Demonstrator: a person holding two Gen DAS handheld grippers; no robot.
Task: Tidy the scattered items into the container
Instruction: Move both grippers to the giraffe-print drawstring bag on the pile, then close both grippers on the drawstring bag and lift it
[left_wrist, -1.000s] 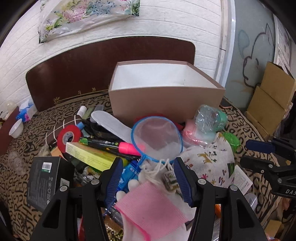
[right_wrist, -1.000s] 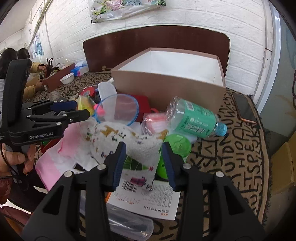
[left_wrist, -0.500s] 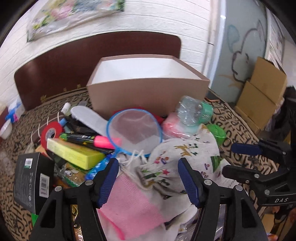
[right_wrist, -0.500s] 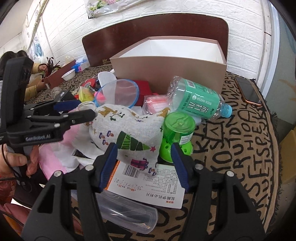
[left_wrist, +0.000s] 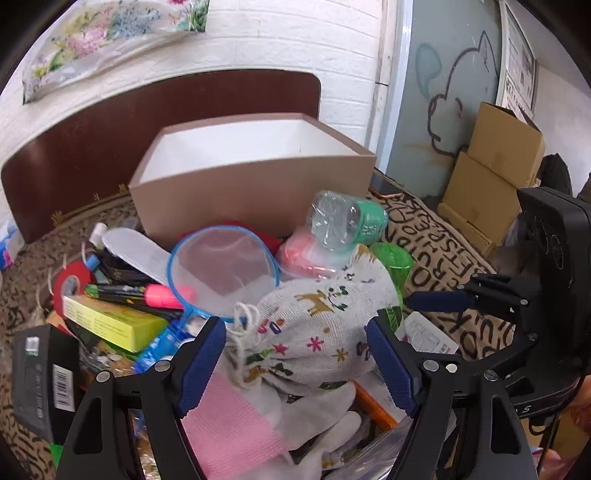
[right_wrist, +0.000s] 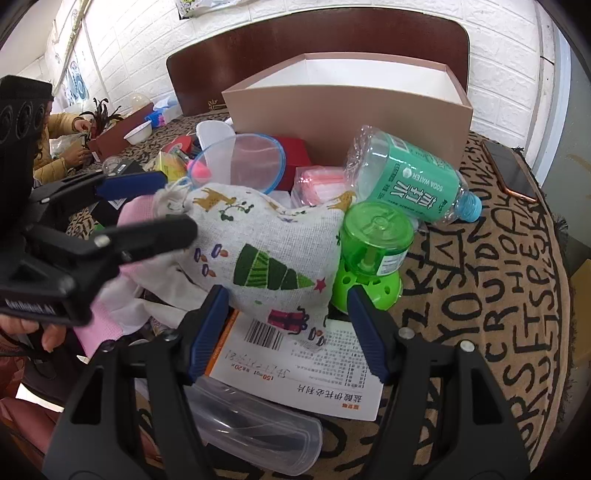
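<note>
The printed drawstring pouch (left_wrist: 325, 325) lies on top of the clutter in front of the brown box (left_wrist: 255, 192), with the box well behind it and nothing visible inside the box from either wrist view. The left tool (left_wrist: 295, 363) hangs with its fingers apart, one on each side of the pouch's gathered neck end; the right tool (right_wrist: 288, 332) is likewise spread, straddling the pouch's bottom edge above the white leaflet (right_wrist: 306, 362).

The step in hand looks to be picking up the pouch. To do it well, close on a thick fold of cloth rather than the loose cord (left_wrist: 243, 314), and keep the lower finger clear of the leaflet and the pink-cuffed glove (left_wrist: 236, 424) lying under the pouch, so they are not dragged along. The green canister (right_wrist: 373, 251) in front of the box seems to touch the pouch's side, though the angle leaves that unsure; lift straight up before carrying toward the box, so it and the soda bottle (right_wrist: 410, 181) do not roll.
</note>
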